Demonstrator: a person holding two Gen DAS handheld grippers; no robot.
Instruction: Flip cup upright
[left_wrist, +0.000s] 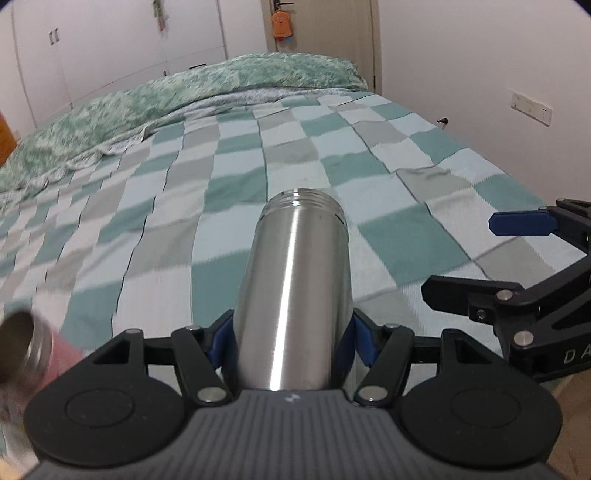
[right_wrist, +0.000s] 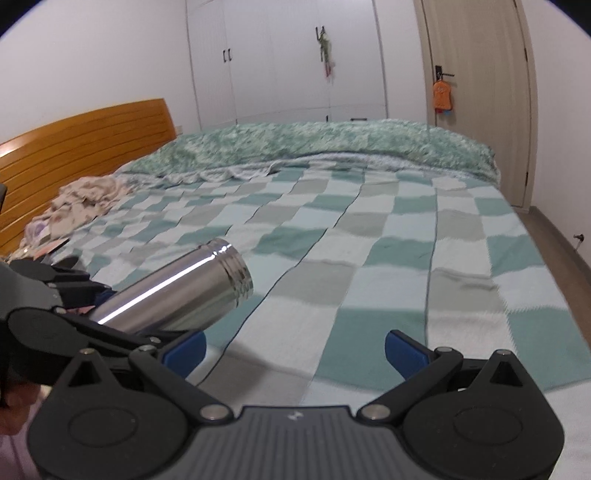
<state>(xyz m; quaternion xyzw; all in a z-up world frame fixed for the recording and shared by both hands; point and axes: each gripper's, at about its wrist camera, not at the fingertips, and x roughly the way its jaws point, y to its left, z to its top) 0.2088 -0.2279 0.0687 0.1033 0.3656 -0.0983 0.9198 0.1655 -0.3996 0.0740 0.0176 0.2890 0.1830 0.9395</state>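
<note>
Left gripper (left_wrist: 291, 343): clamped on steel cup (left_wrist: 295, 295), held tilted above checkered bedspread (left_wrist: 369, 147), threaded mouth forward. Right gripper (right_wrist: 295, 347): wide open, holding nothing.

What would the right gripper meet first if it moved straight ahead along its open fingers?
Probably the checked bedspread. The right gripper is open and empty, and the steel cup in the left gripper lies off to its left, though depth is uncertain.

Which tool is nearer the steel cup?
Left. The left tool is clamped around the steel cup; the right tool is open beside it, apart from it, above the bed.
</note>
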